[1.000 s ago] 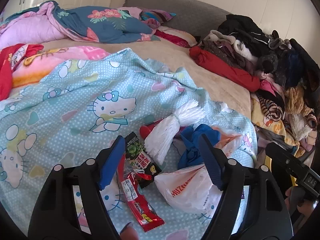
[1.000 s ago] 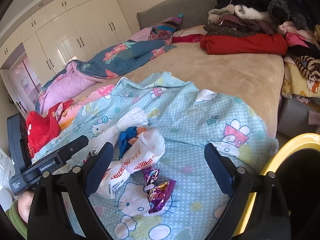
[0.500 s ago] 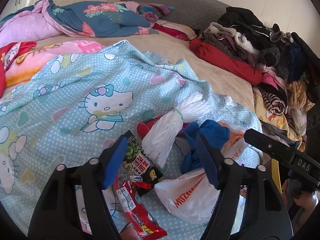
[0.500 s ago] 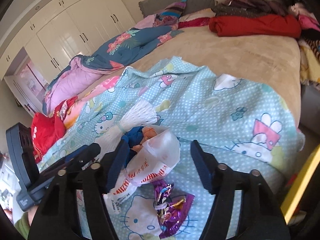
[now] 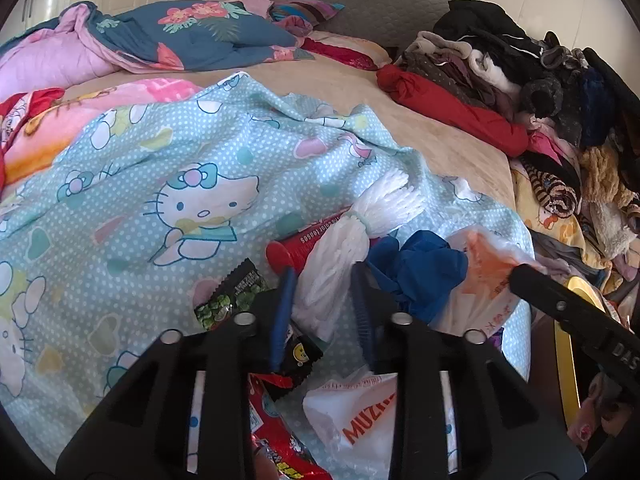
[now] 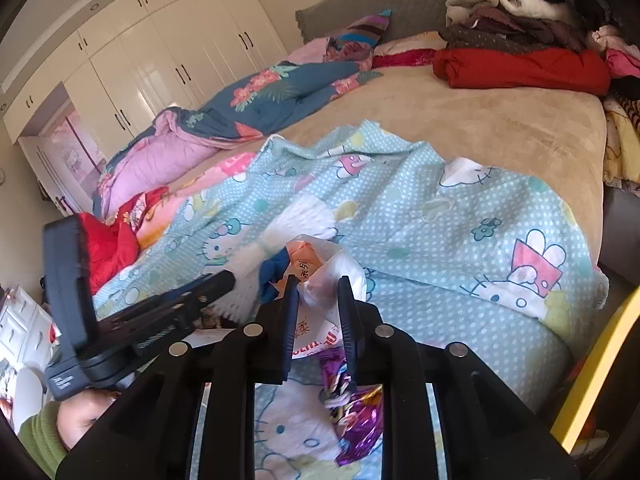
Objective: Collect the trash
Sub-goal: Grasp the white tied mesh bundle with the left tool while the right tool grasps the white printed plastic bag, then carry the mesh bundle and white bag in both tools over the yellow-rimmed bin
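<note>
Trash lies in a heap on the Hello Kitty sheet (image 5: 168,184). My left gripper (image 5: 322,276) is shut on a white foam net sleeve (image 5: 360,236) at its lower end. My right gripper (image 6: 318,286) is shut on a white plastic bag with orange print (image 6: 328,268), which also shows in the left wrist view (image 5: 476,276). A red tube (image 5: 308,240), a blue glove (image 5: 416,268), a dark green snack packet (image 5: 232,296), a red wrapper (image 5: 280,448) and a second white bag (image 5: 356,420) lie around them. A purple wrapper (image 6: 356,412) lies under my right gripper.
A pile of clothes (image 5: 540,92) fills the bed's right side, with a red garment (image 6: 520,68) in front. A blue and pink duvet (image 5: 160,40) lies at the back left. A yellow bin rim (image 6: 596,364) stands beside the bed at the right. White wardrobes (image 6: 160,64) line the wall.
Both grippers moved forward into the heap and closed. The left one shut on the foam net sleeve, the right one on the white plastic bag.
</note>
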The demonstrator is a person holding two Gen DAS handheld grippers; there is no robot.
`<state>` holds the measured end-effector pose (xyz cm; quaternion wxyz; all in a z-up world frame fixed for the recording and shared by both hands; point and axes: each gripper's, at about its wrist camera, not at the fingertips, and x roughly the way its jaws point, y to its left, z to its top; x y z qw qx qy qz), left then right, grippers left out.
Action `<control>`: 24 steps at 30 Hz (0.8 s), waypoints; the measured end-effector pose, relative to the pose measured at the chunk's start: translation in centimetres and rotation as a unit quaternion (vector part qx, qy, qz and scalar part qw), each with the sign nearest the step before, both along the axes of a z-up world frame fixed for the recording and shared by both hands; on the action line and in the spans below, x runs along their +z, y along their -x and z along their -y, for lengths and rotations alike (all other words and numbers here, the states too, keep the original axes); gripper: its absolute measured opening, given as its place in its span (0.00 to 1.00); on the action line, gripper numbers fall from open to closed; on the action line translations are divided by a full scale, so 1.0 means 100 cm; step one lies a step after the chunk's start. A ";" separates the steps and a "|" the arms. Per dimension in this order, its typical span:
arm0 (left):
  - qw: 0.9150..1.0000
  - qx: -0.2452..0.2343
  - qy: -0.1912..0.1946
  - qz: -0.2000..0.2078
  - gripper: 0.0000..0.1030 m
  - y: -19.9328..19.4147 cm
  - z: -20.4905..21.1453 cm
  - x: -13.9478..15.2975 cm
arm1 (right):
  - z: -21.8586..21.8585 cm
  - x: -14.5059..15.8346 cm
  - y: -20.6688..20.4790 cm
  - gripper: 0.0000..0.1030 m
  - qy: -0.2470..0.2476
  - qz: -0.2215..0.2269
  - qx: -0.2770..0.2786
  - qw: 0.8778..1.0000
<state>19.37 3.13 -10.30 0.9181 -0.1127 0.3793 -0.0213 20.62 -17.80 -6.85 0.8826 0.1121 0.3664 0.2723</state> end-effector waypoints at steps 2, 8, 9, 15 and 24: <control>1.000 -0.001 0.001 0.002 0.11 0.003 0.001 0.001 | 0.000 0.006 0.009 0.18 0.000 0.014 0.000 1.000; 1.000 -0.004 0.012 0.022 0.09 0.015 0.002 0.013 | 0.003 0.020 0.034 0.15 0.003 0.048 0.002 0.999; 0.999 -0.002 0.021 0.028 0.09 0.018 0.000 0.017 | 0.005 0.021 0.037 0.15 -0.001 0.049 0.002 0.999; 0.998 -0.006 0.031 0.053 0.09 0.027 0.002 0.040 | 0.014 0.028 0.054 0.14 -0.018 0.048 0.004 0.999; 0.996 -0.023 0.026 0.077 0.09 0.037 0.019 0.063 | 0.024 0.043 0.073 0.14 -0.024 0.065 0.001 0.998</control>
